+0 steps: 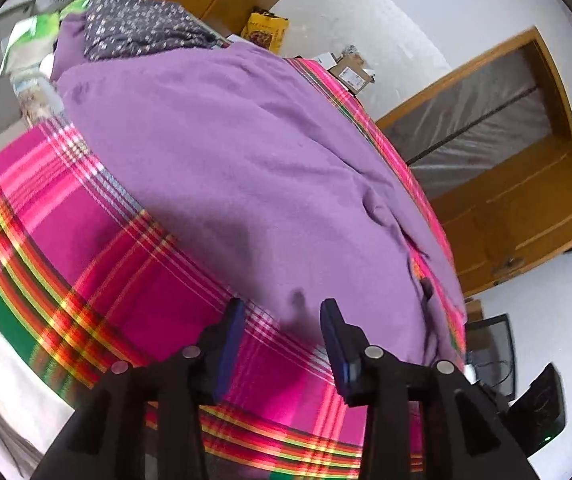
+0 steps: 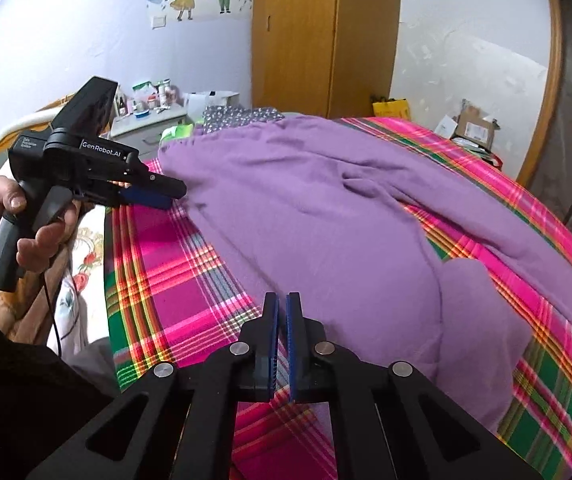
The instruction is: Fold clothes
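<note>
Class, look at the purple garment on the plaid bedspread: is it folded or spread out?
Mostly spread out. The purple garment lies across the plaid bedspread, wrinkled, one sleeve lying out toward the camera; no neat fold shows.

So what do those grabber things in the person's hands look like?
Each gripper is black plastic with two blue-padded fingers and silver round bolts. The left gripper has a pistol handle, white "GenRobot.AI" lettering and a thin black cable. The right gripper looks alike. The sleeve is black.

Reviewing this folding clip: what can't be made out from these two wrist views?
- Purple garment: far end hidden under the grey dotted cloth, left wrist view; type unclear.
- Plaid cover: pattern smeared by blur, left wrist view.
- Right claw: shut; cloth between the pads not discernible.
- Bedside clutter: too small.
</note>
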Tool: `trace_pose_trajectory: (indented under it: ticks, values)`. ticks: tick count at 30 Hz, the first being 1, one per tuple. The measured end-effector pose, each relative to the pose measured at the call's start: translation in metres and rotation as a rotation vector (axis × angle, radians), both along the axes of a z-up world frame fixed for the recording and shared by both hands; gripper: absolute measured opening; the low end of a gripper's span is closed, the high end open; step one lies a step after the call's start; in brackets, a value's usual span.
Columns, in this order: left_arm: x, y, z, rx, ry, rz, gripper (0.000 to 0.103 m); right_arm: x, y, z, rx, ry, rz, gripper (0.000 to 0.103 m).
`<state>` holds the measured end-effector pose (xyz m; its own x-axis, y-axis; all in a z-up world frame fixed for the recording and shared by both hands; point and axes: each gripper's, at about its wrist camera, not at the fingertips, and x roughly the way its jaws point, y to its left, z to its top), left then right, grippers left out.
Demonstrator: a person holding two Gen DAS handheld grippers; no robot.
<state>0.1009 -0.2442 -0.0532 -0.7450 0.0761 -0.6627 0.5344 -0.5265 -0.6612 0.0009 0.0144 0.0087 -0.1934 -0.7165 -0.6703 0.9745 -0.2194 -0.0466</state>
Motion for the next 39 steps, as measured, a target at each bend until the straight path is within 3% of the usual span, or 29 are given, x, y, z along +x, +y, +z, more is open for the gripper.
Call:
trace_pose_trajectory:
  ticks: [5, 11, 13, 15, 16, 25, 28, 30, 39]
  values:
    - [-0.004, 0.006, -0.005, 0.097, 0.022, 0.005, 0.043, -0.001, 0.004, 0.008, -0.025, -0.003, -0.004, 0.004]
    - [-0.007, 0.005, -0.006, 0.111, 0.038, 0.036, 0.042, 0.004, 0.004, 0.003, -0.005, -0.01, 0.043, 0.004]
    - [-0.009, 0.003, -0.008, 0.119, 0.035, 0.051, 0.036, 0.008, 0.001, -0.004, 0.023, -0.011, 0.06, 0.012]
    - [-0.01, 0.001, -0.012, 0.121, 0.014, 0.062, 0.008, 0.012, -0.002, -0.011, 0.045, -0.003, 0.074, 0.029]
    - [-0.01, 0.0, -0.013, 0.127, 0.012, 0.064, 0.003, 0.013, -0.004, -0.012, 0.05, -0.004, 0.08, 0.031]
    - [-0.003, -0.001, 0.002, 0.095, 0.06, 0.047, 0.002, 0.013, -0.019, -0.032, 0.133, 0.023, 0.102, 0.034]
    - [-0.001, -0.002, 0.01, 0.086, 0.079, 0.043, 0.002, 0.014, -0.022, -0.034, 0.147, 0.052, 0.099, 0.029]
    - [0.0, -0.003, 0.012, 0.083, 0.079, 0.041, 0.002, 0.015, -0.024, -0.034, 0.152, 0.077, 0.091, 0.003]
    - [0.028, 0.005, 0.0, 0.102, 0.013, 0.061, 0.002, 0.035, -0.007, -0.019, 0.131, 0.096, 0.163, 0.002]
